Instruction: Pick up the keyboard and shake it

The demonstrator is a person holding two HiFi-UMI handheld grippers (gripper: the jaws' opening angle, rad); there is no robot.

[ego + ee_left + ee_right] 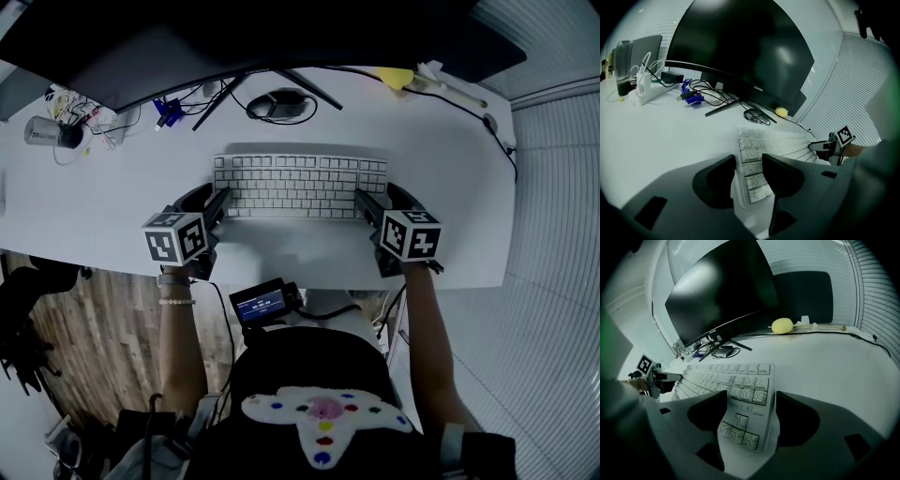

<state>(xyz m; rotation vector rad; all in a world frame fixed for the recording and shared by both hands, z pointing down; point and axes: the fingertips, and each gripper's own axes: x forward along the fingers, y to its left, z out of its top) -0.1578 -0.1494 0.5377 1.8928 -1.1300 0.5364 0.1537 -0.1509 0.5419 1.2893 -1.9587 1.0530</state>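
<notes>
Both grippers [223, 199] [361, 199] straddle keyboard [300, 183] — seemingly unclamped.

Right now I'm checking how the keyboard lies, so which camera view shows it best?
The head view: the whole keyboard lies flat on the desk, seen end to end. The left gripper view shows mostly its left end; the right gripper view mainly its right end and arrow keys.

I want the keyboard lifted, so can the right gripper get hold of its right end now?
Probably yes: the right gripper straddles the keyboard at its right end, jaws open, nothing blocking.
</notes>
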